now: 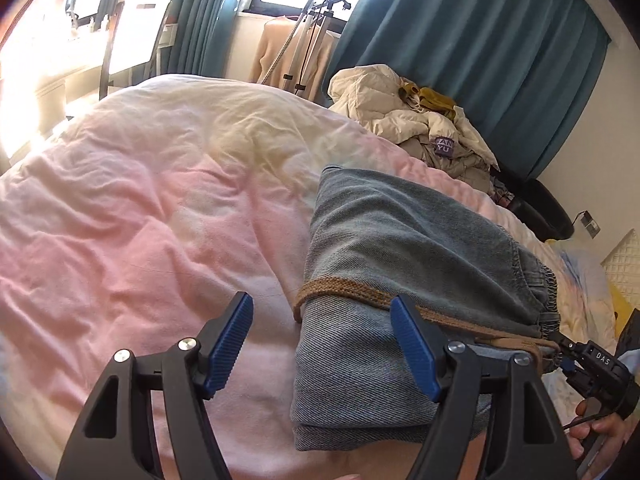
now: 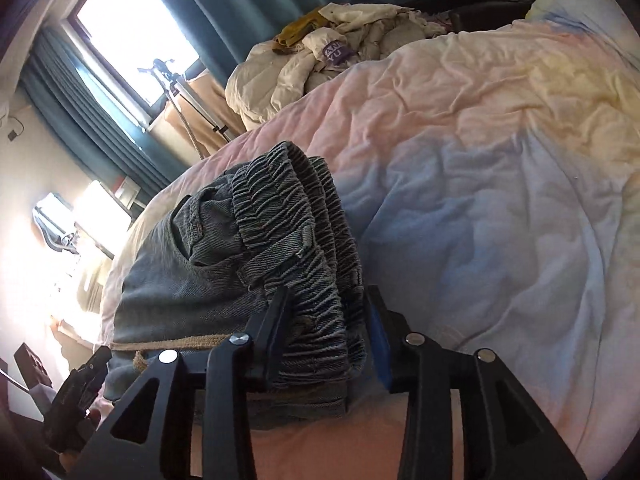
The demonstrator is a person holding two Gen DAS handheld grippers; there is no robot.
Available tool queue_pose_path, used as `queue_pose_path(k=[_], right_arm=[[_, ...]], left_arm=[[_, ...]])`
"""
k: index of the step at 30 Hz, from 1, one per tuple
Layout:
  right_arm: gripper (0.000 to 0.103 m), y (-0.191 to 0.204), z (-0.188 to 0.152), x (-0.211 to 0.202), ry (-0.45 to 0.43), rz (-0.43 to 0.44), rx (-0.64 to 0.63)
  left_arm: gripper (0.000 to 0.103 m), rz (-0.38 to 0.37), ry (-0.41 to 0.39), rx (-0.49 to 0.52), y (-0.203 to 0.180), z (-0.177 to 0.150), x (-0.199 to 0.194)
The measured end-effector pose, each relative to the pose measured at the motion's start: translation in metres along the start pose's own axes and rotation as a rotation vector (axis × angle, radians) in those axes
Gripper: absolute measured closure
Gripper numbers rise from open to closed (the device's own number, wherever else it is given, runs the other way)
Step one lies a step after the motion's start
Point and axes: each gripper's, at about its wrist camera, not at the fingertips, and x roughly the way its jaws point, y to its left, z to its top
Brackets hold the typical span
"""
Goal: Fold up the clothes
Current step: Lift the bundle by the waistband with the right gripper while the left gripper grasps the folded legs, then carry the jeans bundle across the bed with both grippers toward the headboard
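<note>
Right gripper (image 2: 326, 340) clamps the folded jeans' (image 1: 400, 240) waistband, steadying them on the duvet (image 1: 140, 220); left gripper (image 1: 322, 344) stands apart, empty.

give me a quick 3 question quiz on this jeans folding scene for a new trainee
1. True or false: the left gripper is clamped on the folded jeans.
2. Which part of the jeans sits between the right gripper's fingers?
A. a leg hem
B. the elastic waistband
C. a back pocket
3. Fill in: a tan ____ lies across the jeans near the left gripper.

Key
1. False. Its jaws stand wide open, with one finger over the denim and the other over the pink duvet.
2. B. The gathered waistband sits between the two fingers.
3. Drawstring, running across the fold.
</note>
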Motion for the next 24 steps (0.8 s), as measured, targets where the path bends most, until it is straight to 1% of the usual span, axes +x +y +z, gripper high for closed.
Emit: queue_pose_path(k=[2,3,4,6,7,8,10,11,12,13,15,18,20,22,24], right_arm=[[0.055,0.005,0.002,-0.011,-0.052,0.000,0.001],[0.054,0.009,0.004,-0.017,-0.084,0.006,-0.010],[0.050,0.014,0.006,-0.023,-0.117,0.013,-0.021],[0.030,0.023,0.008,-0.028,-0.161,0.036,-0.047],[0.027,0.028,0.009,-0.025,-0.162,0.039,-0.058],[0.027,0.030,0.008,-0.020,-0.145,0.038,-0.064],[0.027,0.026,0.002,0.001,-0.062,0.045,-0.057],[0.024,0.022,-0.003,0.016,0.002,0.035,-0.041],[0.023,0.015,-0.010,0.026,0.040,0.011,-0.016],[0.022,0.007,-0.013,0.031,0.057,0.022,0.022],[0.022,-0.008,-0.012,0.031,0.077,0.091,0.124],[0.021,-0.024,-0.013,0.035,0.114,0.174,0.238],[0.021,-0.031,-0.018,0.046,0.167,0.206,0.290],[0.021,-0.034,-0.021,0.056,0.211,0.262,0.335],[0.020,-0.033,-0.021,0.066,0.243,0.304,0.349]], left_arm=[[0.029,-0.041,0.007,-0.027,0.002,0.001,-0.004],[0.029,-0.042,0.017,-0.030,0.002,0.000,-0.003],[0.029,-0.039,0.029,-0.030,0.002,-0.002,-0.002],[0.029,-0.034,0.051,-0.031,0.003,-0.004,0.002],[0.029,-0.032,0.061,-0.031,0.004,-0.005,0.005],[0.029,-0.029,0.072,-0.031,0.005,-0.006,0.007],[0.029,-0.044,0.087,-0.051,0.008,-0.006,0.010],[0.029,-0.055,0.096,-0.069,0.011,-0.006,0.011],[0.029,-0.073,0.110,-0.090,0.014,-0.006,0.013],[0.029,-0.093,0.125,-0.112,0.017,-0.006,0.014],[0.029,-0.119,0.148,-0.154,0.022,-0.007,0.018],[0.029,-0.150,0.177,-0.203,0.028,-0.007,0.024],[0.029,-0.164,0.191,-0.219,0.030,-0.008,0.029],[0.029,-0.177,0.202,-0.234,0.032,-0.009,0.033],[0.028,-0.197,0.211,-0.256,0.036,-0.010,0.037]])
